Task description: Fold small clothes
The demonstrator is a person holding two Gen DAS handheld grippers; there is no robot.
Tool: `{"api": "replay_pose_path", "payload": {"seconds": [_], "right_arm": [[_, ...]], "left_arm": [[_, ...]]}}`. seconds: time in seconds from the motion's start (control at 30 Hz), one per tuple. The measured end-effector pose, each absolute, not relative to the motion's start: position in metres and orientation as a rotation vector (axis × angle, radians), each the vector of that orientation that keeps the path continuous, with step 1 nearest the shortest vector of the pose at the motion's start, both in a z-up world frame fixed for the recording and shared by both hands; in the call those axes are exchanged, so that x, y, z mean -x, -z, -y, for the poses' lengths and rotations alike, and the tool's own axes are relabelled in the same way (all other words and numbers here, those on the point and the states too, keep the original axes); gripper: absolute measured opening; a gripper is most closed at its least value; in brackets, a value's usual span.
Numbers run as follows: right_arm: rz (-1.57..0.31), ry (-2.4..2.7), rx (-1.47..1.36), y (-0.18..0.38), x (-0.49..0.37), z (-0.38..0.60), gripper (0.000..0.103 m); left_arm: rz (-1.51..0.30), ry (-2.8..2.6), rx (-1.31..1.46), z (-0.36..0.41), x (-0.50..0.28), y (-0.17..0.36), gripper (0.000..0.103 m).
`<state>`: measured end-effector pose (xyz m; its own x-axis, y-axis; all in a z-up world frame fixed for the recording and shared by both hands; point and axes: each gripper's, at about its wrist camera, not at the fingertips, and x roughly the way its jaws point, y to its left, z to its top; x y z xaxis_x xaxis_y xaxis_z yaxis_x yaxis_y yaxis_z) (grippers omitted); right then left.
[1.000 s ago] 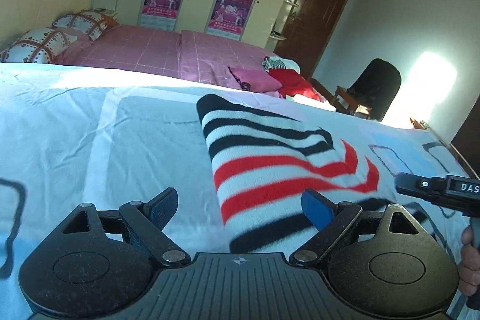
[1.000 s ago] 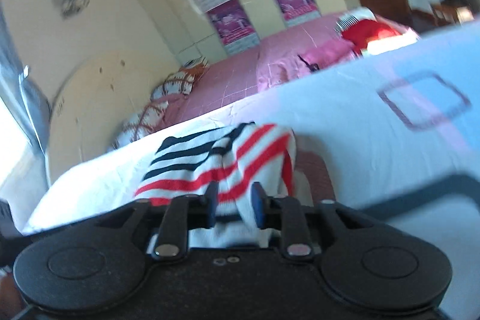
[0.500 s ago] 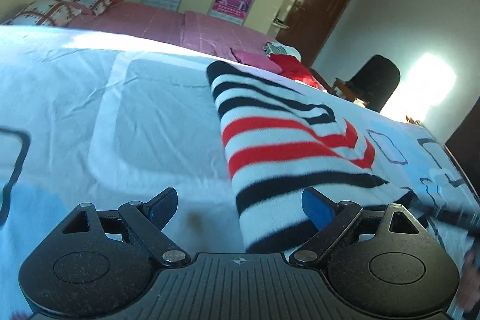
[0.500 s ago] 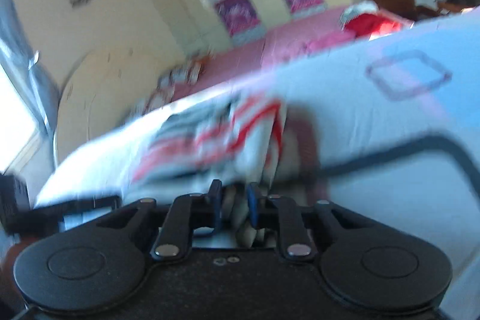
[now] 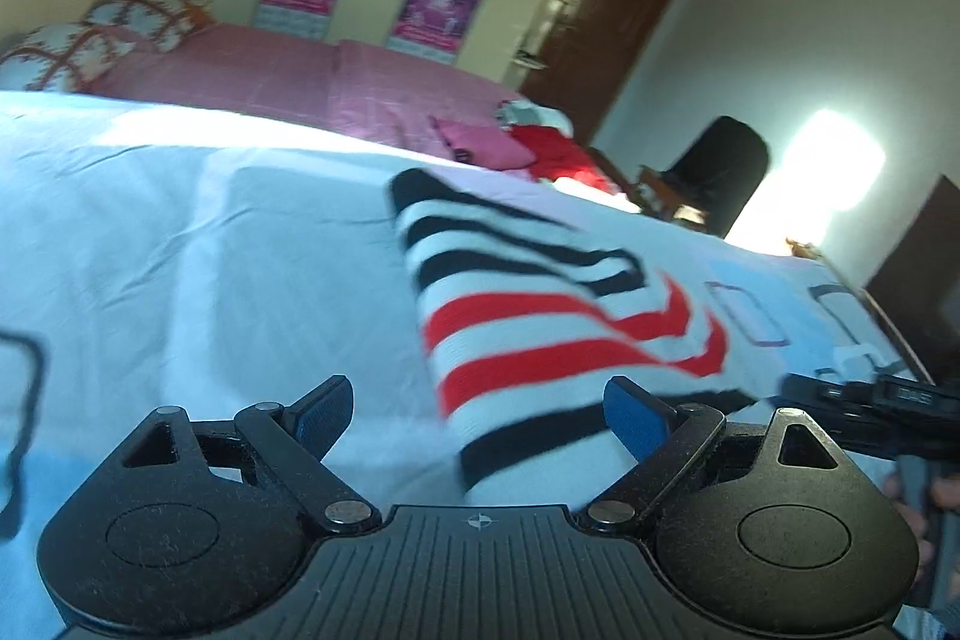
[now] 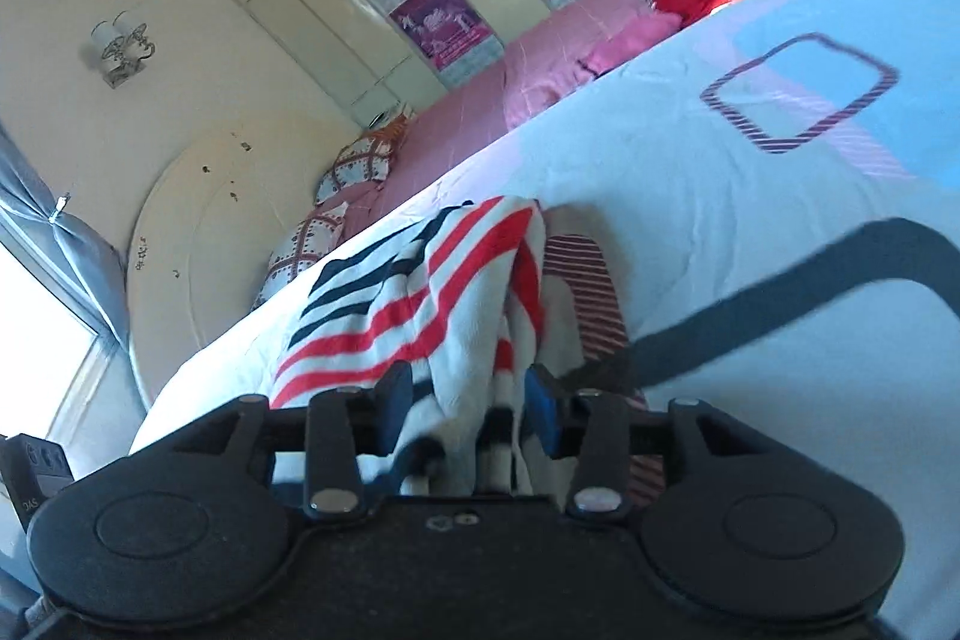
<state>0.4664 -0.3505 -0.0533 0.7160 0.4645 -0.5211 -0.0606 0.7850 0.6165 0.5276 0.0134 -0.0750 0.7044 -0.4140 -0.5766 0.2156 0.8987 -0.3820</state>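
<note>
Firstly, left wrist view: the left tongs (image 5: 480,409) stand wide apart, gripping nothing, above the white bed sheet (image 5: 180,250). The striped sweater (image 5: 558,316) lies folded on the sheet, just ahead of the right pad.

Right wrist view: the right tongs (image 6: 471,397) have just been opening; sweater (image 6: 420,292) fabric hangs loosely between the parted pads, not pinched.

Red-black-white striped sweater (image 5: 540,316)
</note>
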Motion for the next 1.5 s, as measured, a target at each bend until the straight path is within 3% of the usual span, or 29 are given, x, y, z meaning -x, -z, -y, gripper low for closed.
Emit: {"api": "replay_pose_path", "payload": {"seconds": [0.2, 0.33, 0.4, 0.67, 0.8, 0.9, 1.13, 1.2, 1.33, 1.5], "right_arm": [[-0.815, -0.309, -0.490, 0.078, -0.497, 0.328, 0.051], [-0.811, -0.343, -0.608, 0.080, -0.496, 0.339, 0.053], [-0.817, -0.367, -0.646, 0.083, -0.494, 0.345, 0.060], [-0.878, -0.475, -0.758, 0.097, -0.507, 0.364, 0.070], [-0.931, -0.540, -0.804, 0.102, -0.513, 0.372, 0.072], [-0.961, -0.592, -0.846, 0.103, -0.512, 0.381, 0.079], [-0.996, -0.639, -0.831, 0.102, -0.519, 0.375, 0.078], [-1.001, -0.646, -0.817, 0.104, -0.532, 0.365, 0.066], [-1.006, -0.662, -0.750, 0.102, -0.562, 0.334, 0.057], [-0.995, -0.687, -0.752, 0.103, -0.551, 0.344, 0.047]], "left_arm": [[-0.816, 0.344, 0.312, 0.002, -0.558, 0.111, 0.090], [-0.807, 0.354, 0.335, 0.000, -0.557, 0.109, 0.090], [-0.811, 0.363, 0.331, -0.001, -0.557, 0.109, 0.090], [-0.828, 0.402, 0.318, 0.001, -0.563, 0.106, 0.090], [-0.875, 0.532, 0.396, -0.004, -0.565, 0.109, 0.090], [-0.937, 0.632, 0.477, -0.010, -0.565, 0.118, 0.089], [-0.947, 0.685, 0.658, -0.020, -0.577, 0.138, 0.086], [-0.935, 0.694, 0.673, -0.015, -0.583, 0.141, 0.086], [-0.931, 0.674, 0.659, 0.008, -0.600, 0.141, 0.086], [-0.938, 0.667, 0.644, 0.007, -0.599, 0.144, 0.065]]}}
